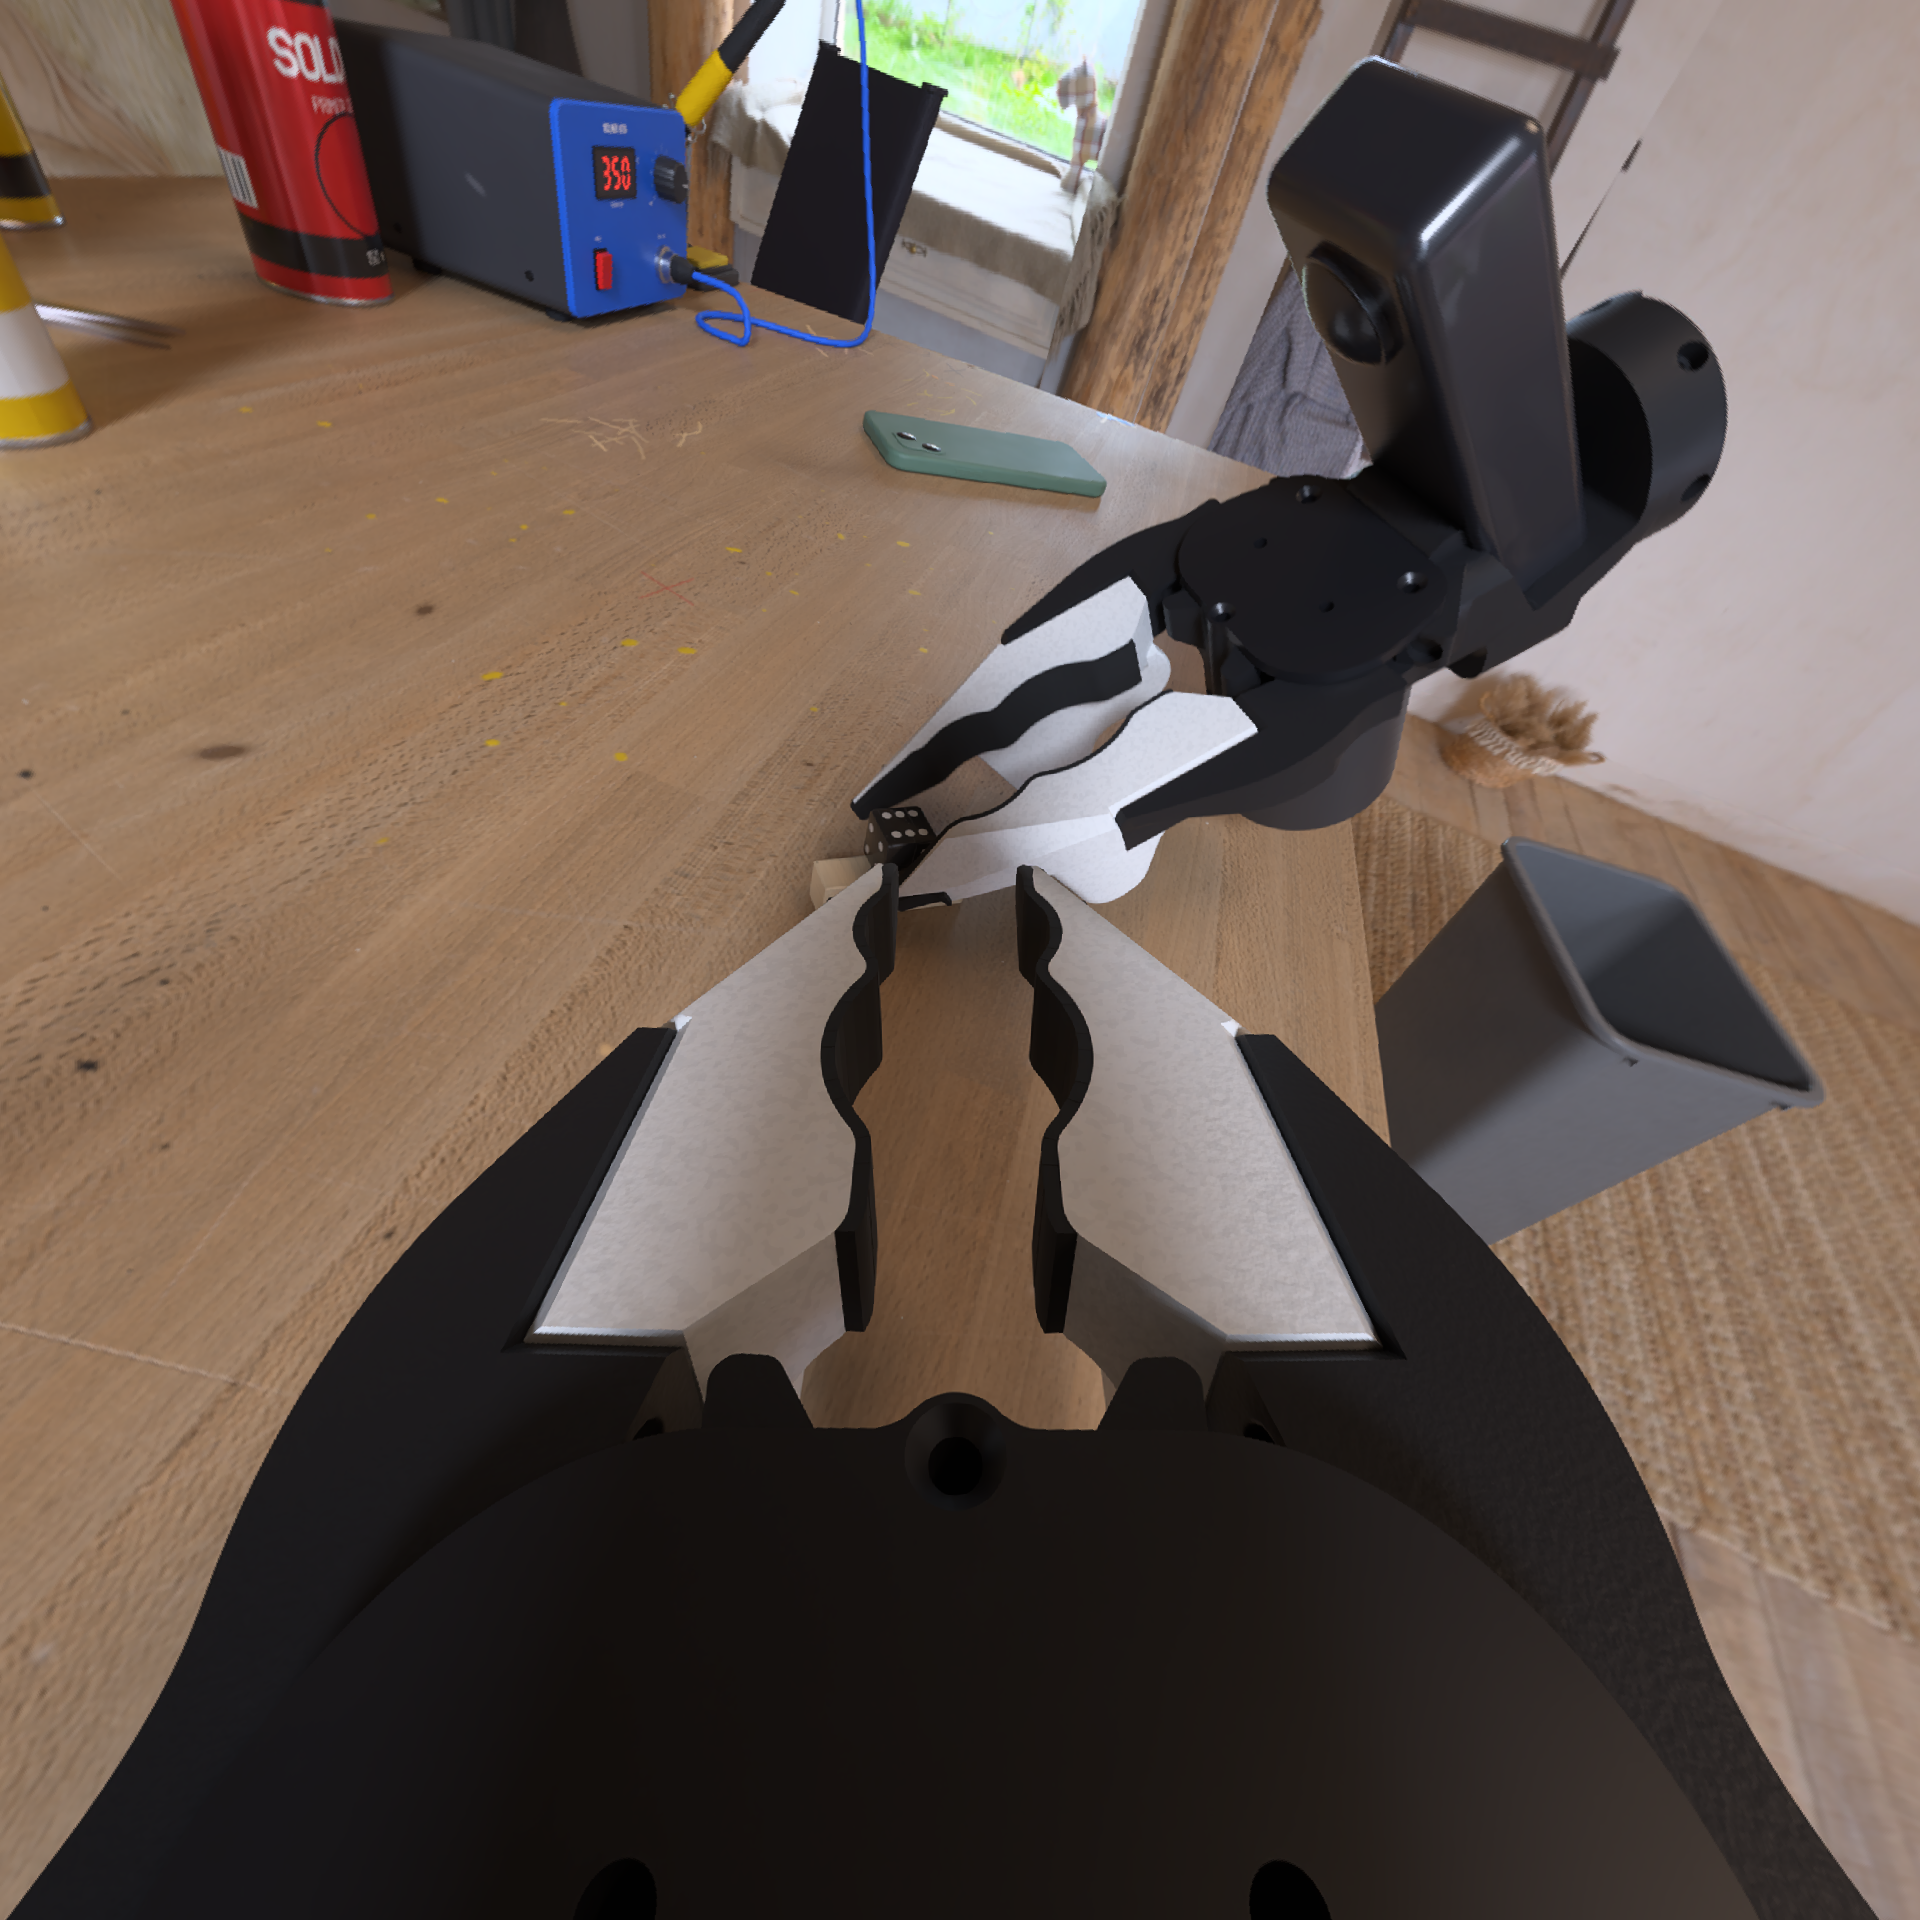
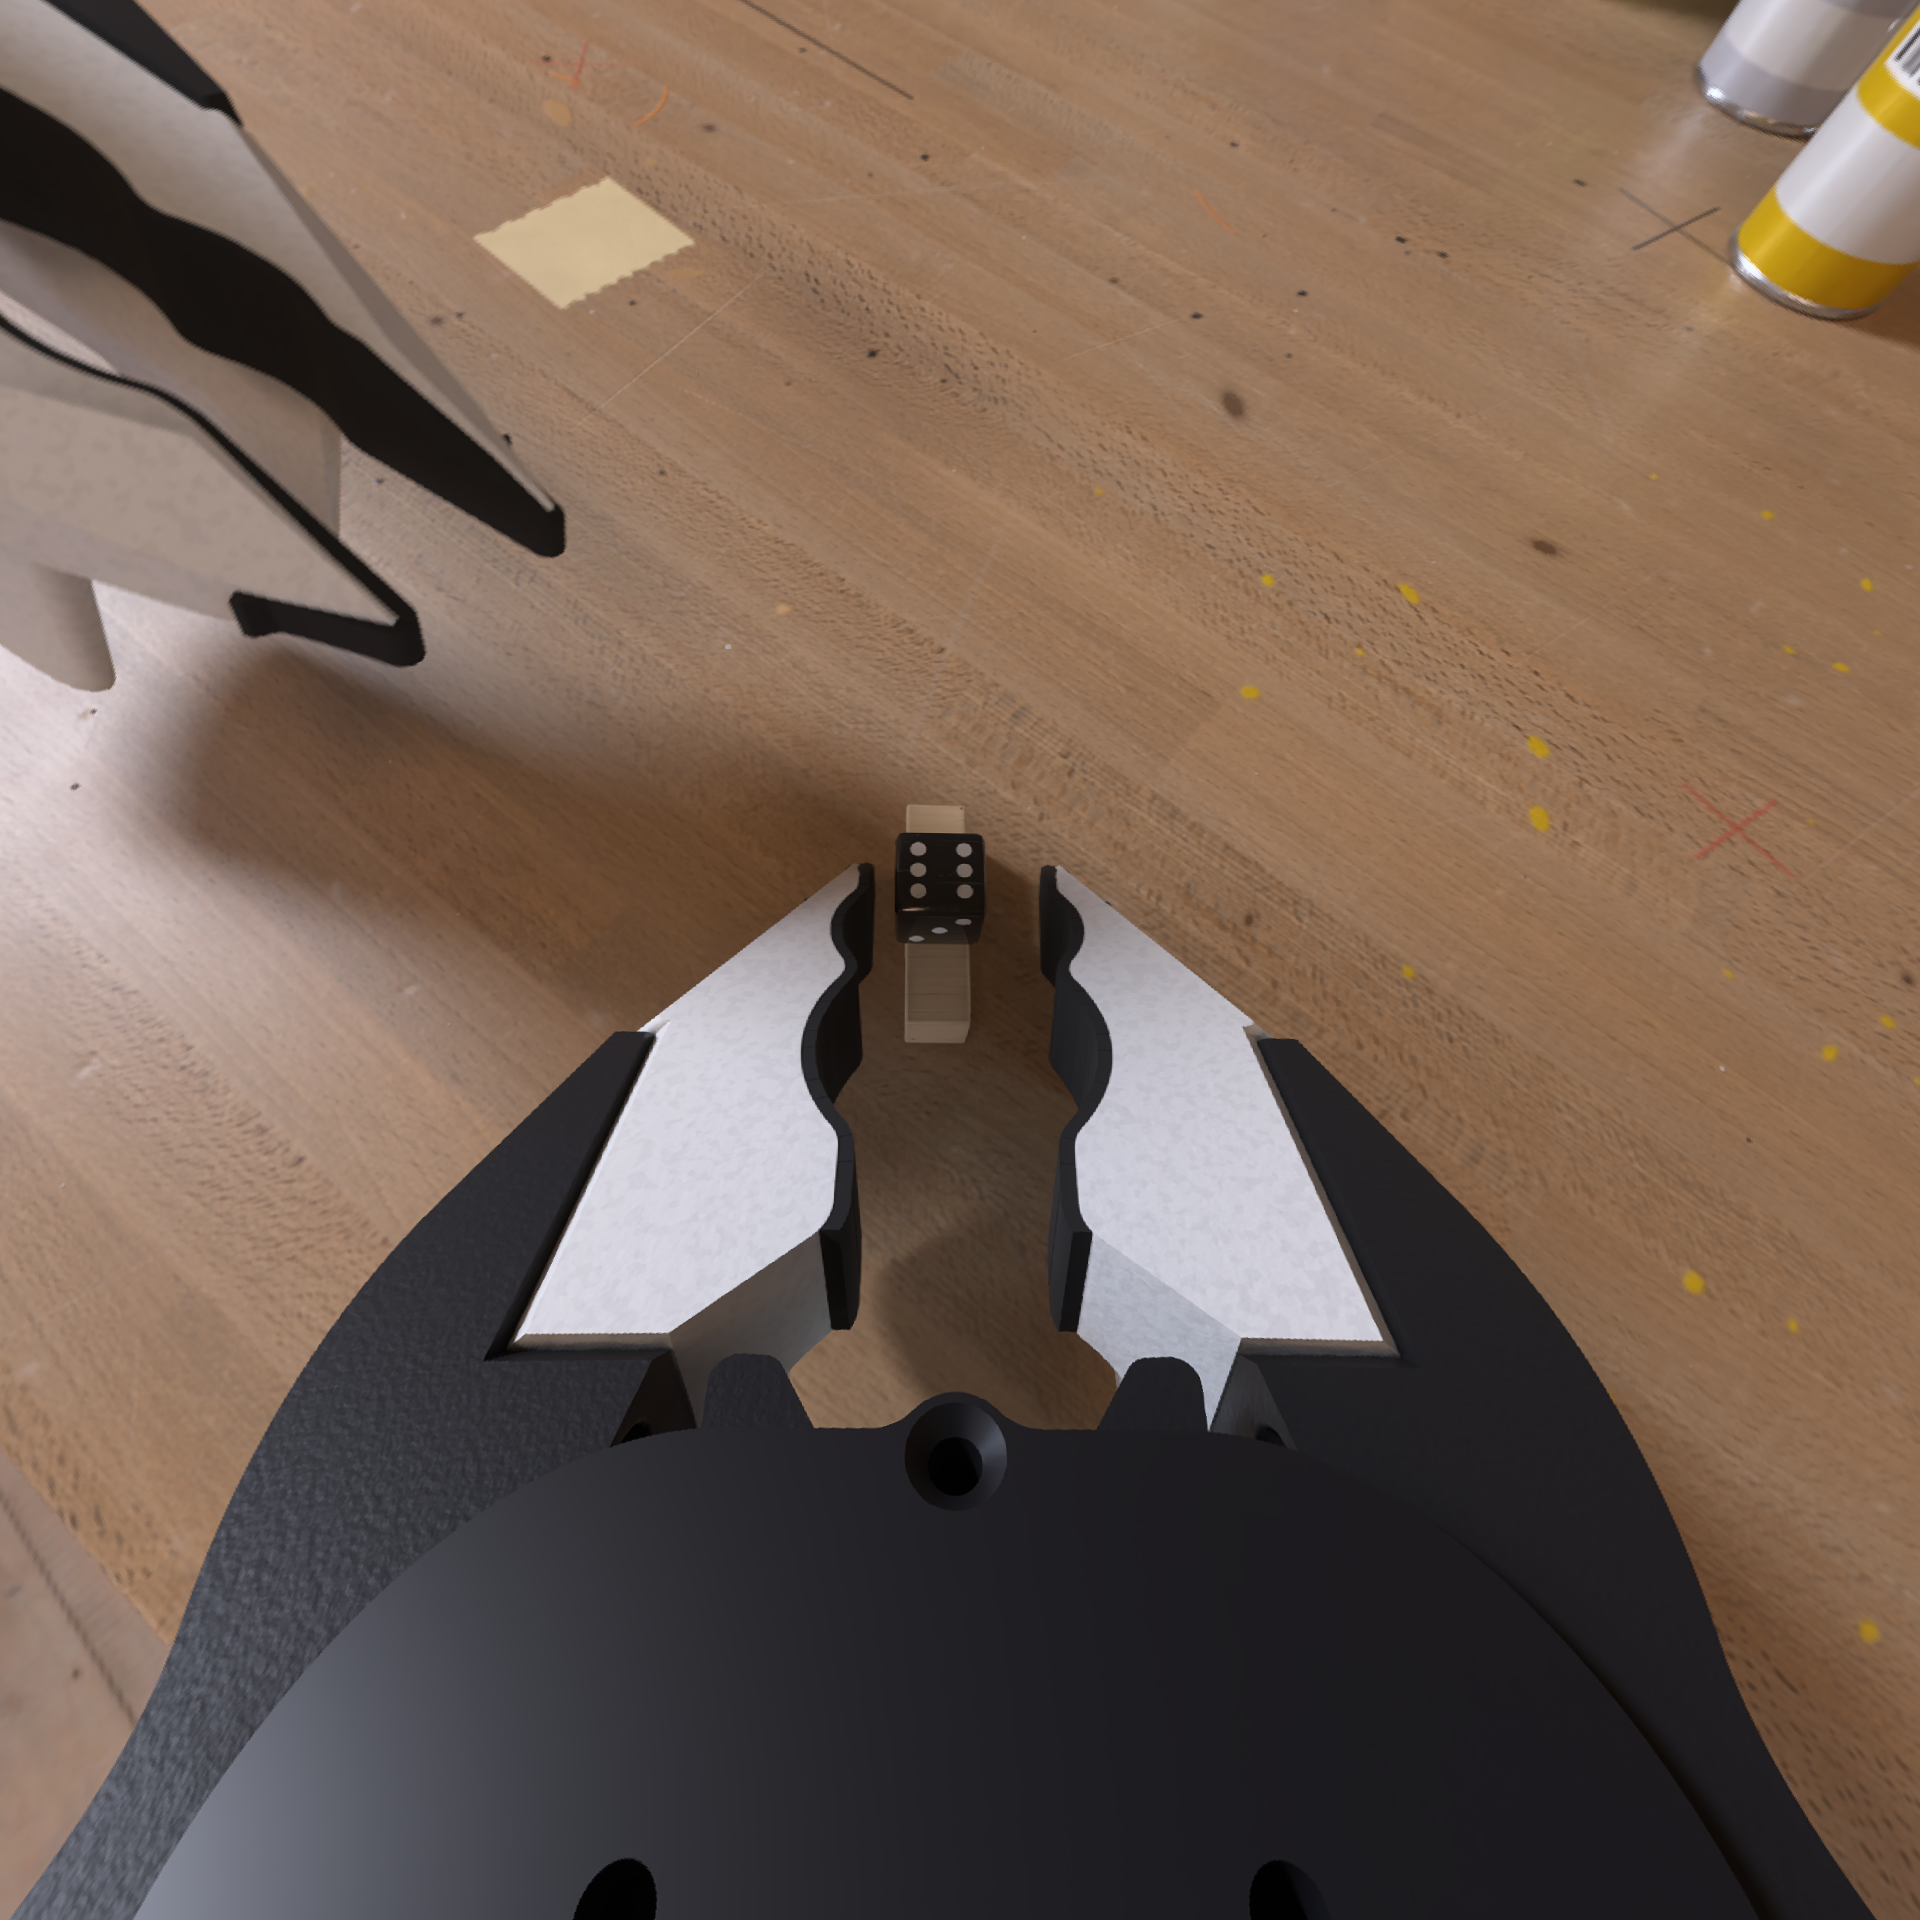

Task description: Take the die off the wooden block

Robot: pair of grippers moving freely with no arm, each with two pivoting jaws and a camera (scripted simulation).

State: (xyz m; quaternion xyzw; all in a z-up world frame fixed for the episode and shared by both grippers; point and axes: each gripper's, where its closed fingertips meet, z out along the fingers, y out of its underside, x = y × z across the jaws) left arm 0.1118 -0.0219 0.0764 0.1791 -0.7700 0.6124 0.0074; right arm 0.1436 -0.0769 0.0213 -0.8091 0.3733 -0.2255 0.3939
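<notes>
A small black die (image 2: 938,883) with white pips sits on a pale narrow wooden block (image 2: 935,1000) that lies on the wooden table (image 2: 1247,520). My right gripper (image 2: 956,878) is open, its fingertips on either side of the die; the left finger is almost against it and a gap shows on the right. In the left wrist view the die (image 1: 900,828) sits between the right gripper's (image 1: 883,847) fingertips, with a corner of the block (image 1: 828,879) showing. My left gripper (image 1: 954,885) is open and empty, just short of the block. It also shows in the right wrist view (image 2: 478,587).
A blue soldering station (image 1: 613,208), a red can (image 1: 301,156) and a yellow-white cone (image 1: 31,364) stand at the back. A green phone (image 1: 982,454) lies near the table edge. A grey bin (image 1: 1590,1029) stands on the floor. Spray cans (image 2: 1839,187) stand far right.
</notes>
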